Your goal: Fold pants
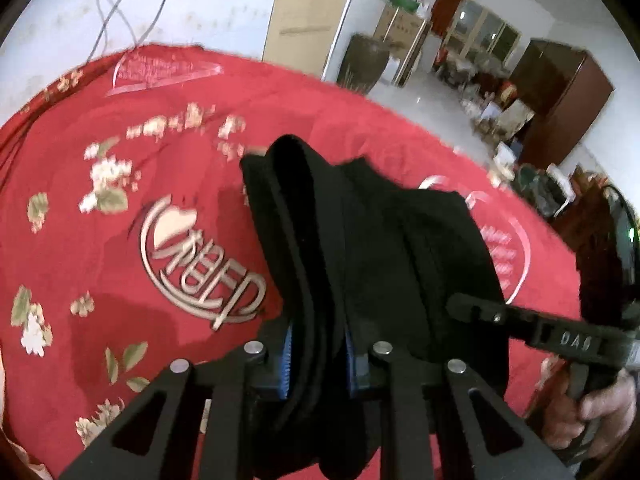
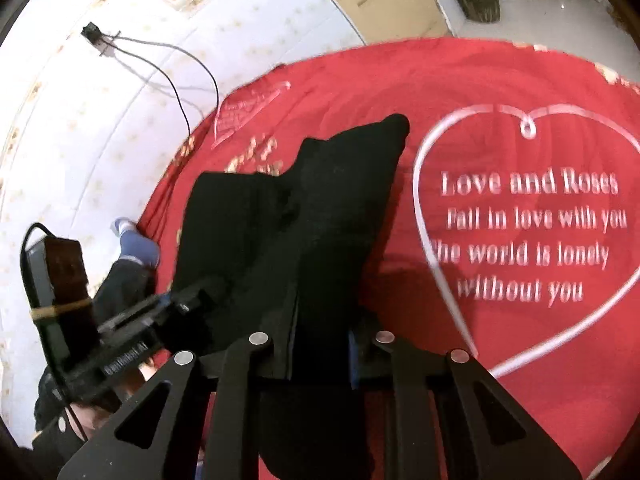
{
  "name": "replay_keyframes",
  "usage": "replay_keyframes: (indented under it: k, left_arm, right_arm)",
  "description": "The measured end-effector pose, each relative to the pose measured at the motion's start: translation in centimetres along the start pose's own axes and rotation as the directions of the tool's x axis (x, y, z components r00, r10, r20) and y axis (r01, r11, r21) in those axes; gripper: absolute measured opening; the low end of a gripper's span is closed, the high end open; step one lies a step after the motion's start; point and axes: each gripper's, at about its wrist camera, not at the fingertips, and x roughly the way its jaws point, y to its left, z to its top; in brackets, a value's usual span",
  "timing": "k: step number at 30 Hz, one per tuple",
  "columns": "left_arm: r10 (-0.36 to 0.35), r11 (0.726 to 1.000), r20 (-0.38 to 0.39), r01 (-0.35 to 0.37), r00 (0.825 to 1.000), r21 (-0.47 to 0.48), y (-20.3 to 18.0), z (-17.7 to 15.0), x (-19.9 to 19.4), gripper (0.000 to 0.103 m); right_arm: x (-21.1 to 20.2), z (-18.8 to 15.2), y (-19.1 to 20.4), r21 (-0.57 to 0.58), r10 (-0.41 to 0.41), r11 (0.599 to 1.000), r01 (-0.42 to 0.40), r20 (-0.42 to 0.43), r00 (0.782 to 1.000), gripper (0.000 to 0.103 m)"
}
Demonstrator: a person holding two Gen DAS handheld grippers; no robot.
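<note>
Left wrist cam: left gripper (image 1: 318,364) pinching the bunched black pants (image 1: 360,240) w/ both jaws, right gripper (image 2: 320,344) clamped on them too, pants held near, above the red bedspread (image 2: 520,80).

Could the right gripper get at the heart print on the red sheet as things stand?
Probably not freely: the right gripper is shut on the black pants, though the heart print lies bare beside them.

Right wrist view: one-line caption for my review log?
Right claw and left claw both clamp the folded black pants above a red bedspread printed with a heart.
</note>
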Motion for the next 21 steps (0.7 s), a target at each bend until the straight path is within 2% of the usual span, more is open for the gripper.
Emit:
replay_keyframes:
  k: [3, 4, 5, 7, 8, 10, 15, 21]
  left_arm:
    - [-0.035, 0.996, -0.02, 0.033, 0.999, -0.084, 1.6, -0.1, 0.7, 0.024]
    - [-0.048, 0.994, -0.023, 0.045, 0.999, -0.1, 1.9, 0.0, 0.8, 0.024]
    - [-0.042, 0.995, -0.025, 0.039, 0.999, -0.092, 1.8, 0.1, 0.9, 0.025]
    - [-0.022, 0.997, -0.027, 0.021, 0.999, -0.069, 1.3, 0.2, 1.0, 0.024]
    - [-0.025, 0.998, -0.022, 0.024, 0.999, -0.065, 1.0, 0.3, 0.6, 0.022]
    - [-0.028, 0.998, 0.001, 0.028, 1.0, -0.057, 0.5, 0.6, -0.4, 0.021]
    - [-0.03, 0.997, 0.06, 0.034, 0.998, -0.063, 1.2, 2.6, -2.7, 0.021]
    - [-0.028, 0.997, 0.106, 0.035, 0.994, -0.069, 4.3, 6.5, -3.6, 0.021]
  right_arm:
    - [1.1, 0.4, -0.9, 0.045, 0.002, 0.999, 0.0, -0.033, 0.999, 0.024]
    - [1.2, 0.5, -1.1, 0.059, 0.002, 0.998, -0.001, -0.031, 1.0, 0.031]
    - [1.2, 0.4, -1.3, 0.072, -0.001, 0.997, 0.003, -0.028, 1.0, 0.035]
    - [1.5, 0.5, -1.6, 0.082, -0.008, 0.997, 0.011, -0.035, 0.999, 0.036]
    - [1.5, 0.6, -1.5, 0.074, -0.015, 0.997, 0.018, -0.034, 0.999, 0.033]
    - [0.8, 0.6, -0.3, 0.023, -0.019, 1.0, 0.02, -0.019, 1.0, 0.019]
    - [-0.8, 1.7, 2.9, -0.046, 0.007, 0.999, -0.005, 0.033, 0.999, 0.018]
    - [-0.2, 5.6, 5.7, -0.069, 0.077, 0.995, -0.073, 0.062, 0.995, 0.018]
